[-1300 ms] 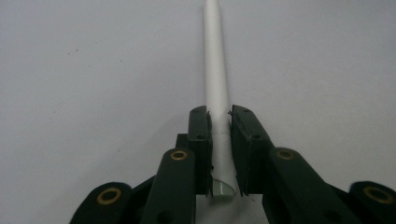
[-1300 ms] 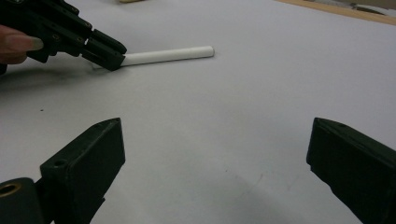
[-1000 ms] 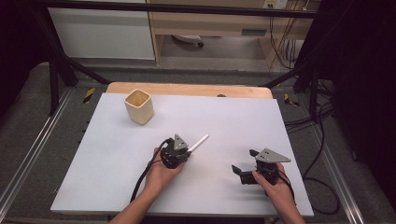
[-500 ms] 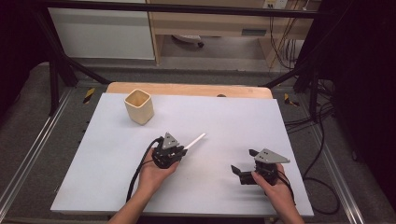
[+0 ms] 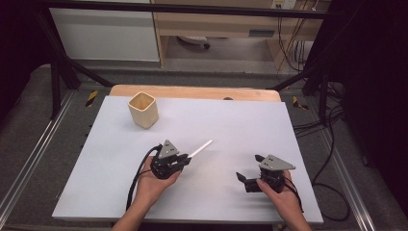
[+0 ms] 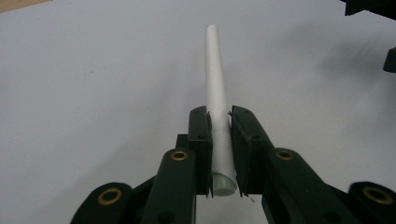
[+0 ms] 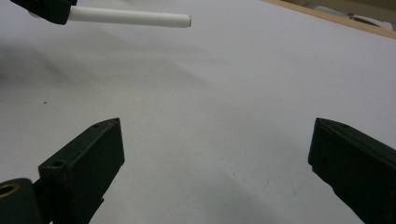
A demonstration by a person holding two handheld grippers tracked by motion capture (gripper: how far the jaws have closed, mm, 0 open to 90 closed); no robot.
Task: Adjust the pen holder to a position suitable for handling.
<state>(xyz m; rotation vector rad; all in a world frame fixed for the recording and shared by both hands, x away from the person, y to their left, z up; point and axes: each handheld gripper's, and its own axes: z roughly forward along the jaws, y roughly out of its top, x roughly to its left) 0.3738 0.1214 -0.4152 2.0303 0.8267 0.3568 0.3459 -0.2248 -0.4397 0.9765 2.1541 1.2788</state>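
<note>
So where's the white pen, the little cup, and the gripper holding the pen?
white pen [image 6: 216,74], left gripper view, middle of its barrel.
cup [image 5: 143,109], high view, its front wall.
left gripper [image 6: 219,135], left gripper view, between its jaw tips, shut on the pen.

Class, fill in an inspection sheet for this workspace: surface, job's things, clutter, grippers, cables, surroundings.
Surface: white table top, wooden strip along its far edge.
Job's things: white pen, clamped near its butt end, tip pointing away from the jaws; square beige cup, upright, far left, apart from the pen.
Clutter: nothing seen.
Grippers: left gripper shut on the pen; right gripper open, nothing between its jaws.
Cables: black cable trailing from the left gripper; more cables on the floor at right.
Surroundings: dark floor, metal rails, shelving behind.
</note>
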